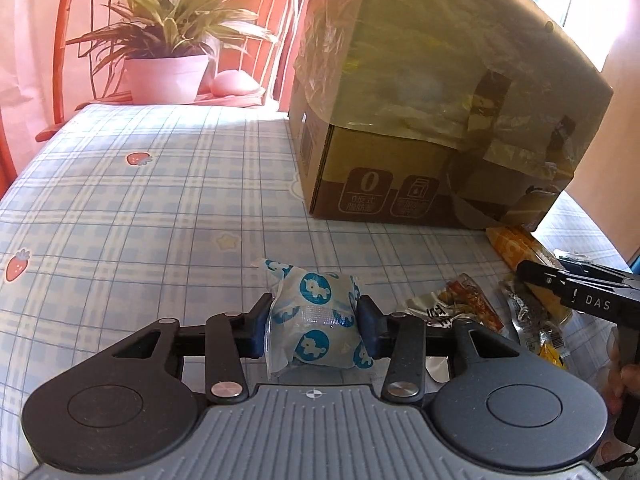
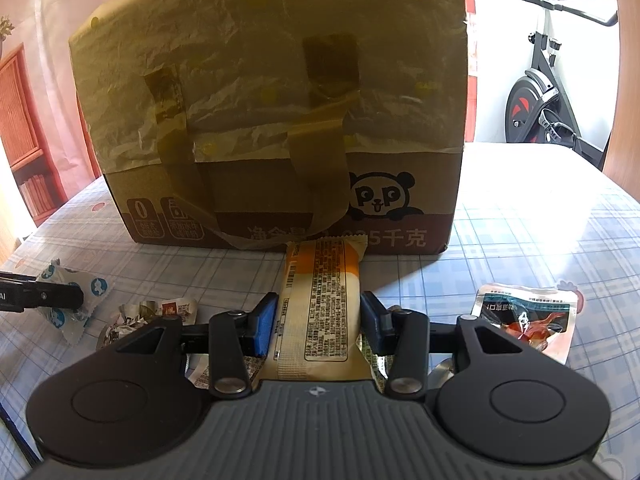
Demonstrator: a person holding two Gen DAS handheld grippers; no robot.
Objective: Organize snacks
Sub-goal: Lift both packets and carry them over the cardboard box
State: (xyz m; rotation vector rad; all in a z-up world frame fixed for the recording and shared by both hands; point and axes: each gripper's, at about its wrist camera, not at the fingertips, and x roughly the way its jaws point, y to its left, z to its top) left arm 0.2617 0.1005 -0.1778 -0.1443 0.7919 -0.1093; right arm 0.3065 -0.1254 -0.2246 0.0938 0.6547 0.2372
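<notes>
My right gripper (image 2: 319,322) clamps a yellow snack packet (image 2: 320,300); ahead of the jaws stands the cardboard box (image 2: 272,100).

Pink walls, potted plant (image 1: 168,52) on chair, exercise bike (image 2: 544,96), bright sunlight.

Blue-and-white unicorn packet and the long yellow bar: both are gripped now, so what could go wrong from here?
1. The left gripper squeezes the soft blue-and-white unicorn packet; its contents might get crushed.
2. The long yellow snack bar in the right gripper reaches the taped cardboard box; pushing forward could bend it.
</notes>
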